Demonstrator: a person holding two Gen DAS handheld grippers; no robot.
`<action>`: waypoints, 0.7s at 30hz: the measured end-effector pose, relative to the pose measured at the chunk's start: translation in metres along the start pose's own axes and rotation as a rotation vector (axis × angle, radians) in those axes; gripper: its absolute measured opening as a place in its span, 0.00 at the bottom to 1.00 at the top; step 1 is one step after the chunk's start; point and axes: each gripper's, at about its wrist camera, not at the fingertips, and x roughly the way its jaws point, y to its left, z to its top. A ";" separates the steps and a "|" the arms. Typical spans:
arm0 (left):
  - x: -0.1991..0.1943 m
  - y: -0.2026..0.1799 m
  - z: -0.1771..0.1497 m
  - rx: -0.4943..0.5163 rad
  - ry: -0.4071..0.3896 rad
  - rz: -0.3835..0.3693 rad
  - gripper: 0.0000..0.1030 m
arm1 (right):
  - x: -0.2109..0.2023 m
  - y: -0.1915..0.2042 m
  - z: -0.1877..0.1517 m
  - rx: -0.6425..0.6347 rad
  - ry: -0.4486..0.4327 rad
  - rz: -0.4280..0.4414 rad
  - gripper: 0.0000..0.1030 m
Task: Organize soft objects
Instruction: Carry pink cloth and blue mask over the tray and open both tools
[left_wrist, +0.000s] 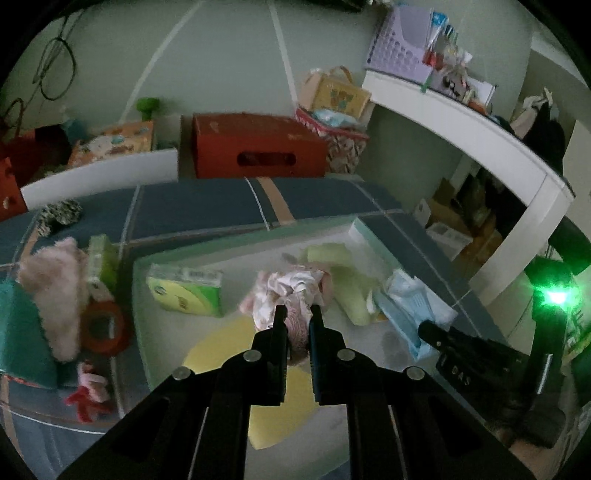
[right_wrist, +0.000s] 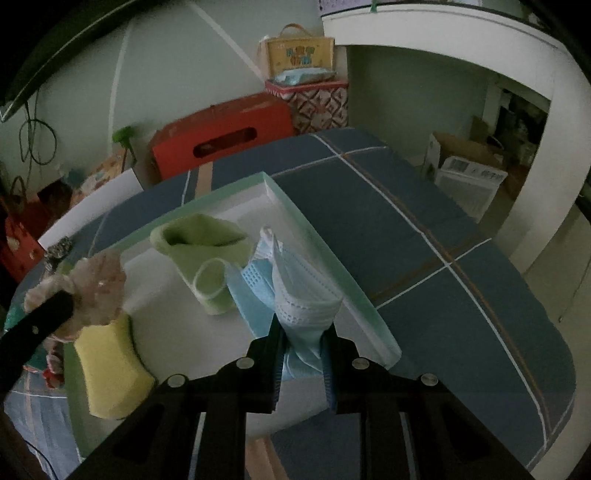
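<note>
A shallow white tray (left_wrist: 236, 254) with a pale green rim (right_wrist: 325, 254) lies on the blue checked bedcover. My left gripper (left_wrist: 298, 311) is shut on a pink patterned cloth (left_wrist: 291, 291) held over the tray. Over the tray's right side, my right gripper (right_wrist: 303, 326) is shut on a bundle of light blue face masks (right_wrist: 295, 291). Inside the tray lie a green sock (right_wrist: 207, 251), a yellow sponge (right_wrist: 110, 373) and a green tissue pack (left_wrist: 188, 291). The right gripper (left_wrist: 428, 328) with its masks (left_wrist: 402, 306) shows at the right of the left wrist view.
Left of the tray lie a pink plush toy (left_wrist: 55, 295), a red tape roll (left_wrist: 103, 326), a teal cloth (left_wrist: 18, 325) and a small green pack (left_wrist: 99, 262). A red box (left_wrist: 255, 147) and gift bags (left_wrist: 332, 122) stand behind the bed. A white desk (left_wrist: 480, 136) curves at the right.
</note>
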 end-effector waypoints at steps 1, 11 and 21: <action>0.005 0.000 -0.001 -0.004 0.015 0.000 0.10 | 0.003 0.000 0.000 -0.002 0.004 -0.002 0.19; 0.038 0.002 -0.014 -0.029 0.118 0.001 0.10 | 0.020 -0.003 -0.006 -0.003 0.044 -0.010 0.22; 0.014 -0.003 -0.003 -0.014 0.111 -0.010 0.51 | 0.000 0.005 0.001 -0.032 0.017 -0.007 0.54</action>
